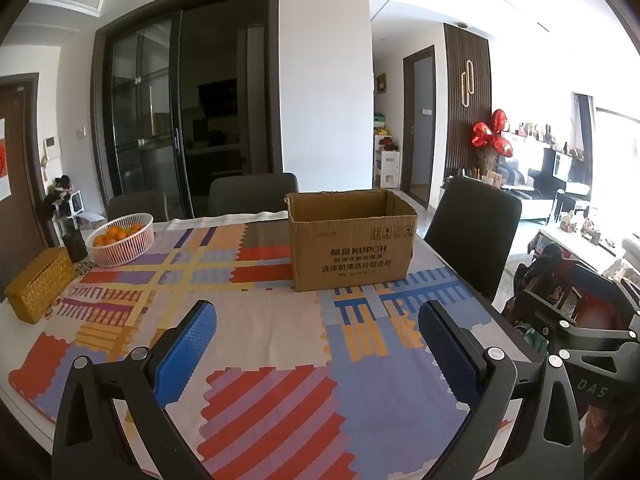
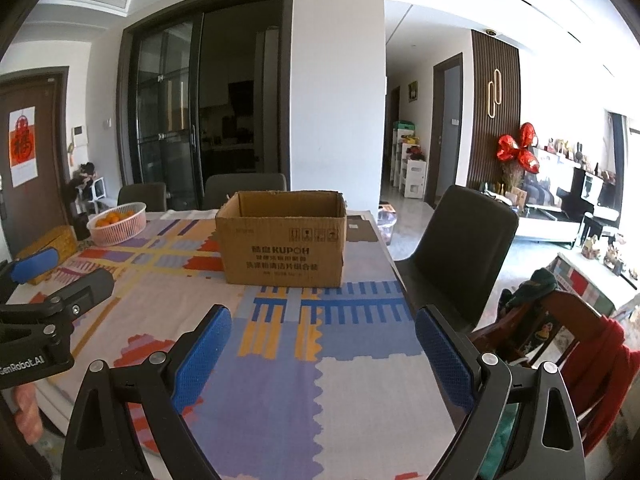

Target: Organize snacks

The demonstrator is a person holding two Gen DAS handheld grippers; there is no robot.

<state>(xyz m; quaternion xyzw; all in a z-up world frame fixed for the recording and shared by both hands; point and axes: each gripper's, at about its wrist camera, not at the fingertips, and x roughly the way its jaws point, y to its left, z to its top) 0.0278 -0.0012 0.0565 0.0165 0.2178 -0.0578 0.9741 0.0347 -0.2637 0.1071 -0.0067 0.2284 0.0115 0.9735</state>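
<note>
Oranges fill a pink basket [image 1: 122, 240] at the tabletop's [image 1: 280, 340] far left, and an open cardboard box [image 1: 351, 240] stands upright right of centre. Left hand-held gripper [image 1: 318, 338] and right hand-held gripper [image 2: 323, 340] hover wide apart, holding nothing.

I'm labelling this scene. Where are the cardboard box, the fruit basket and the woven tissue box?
cardboard box [image 2: 282, 256]: right wrist view, printed front wall.
fruit basket [image 1: 124, 246]: left wrist view, pink side wall.
woven tissue box [image 1: 38, 288]: left wrist view, near side.
</note>
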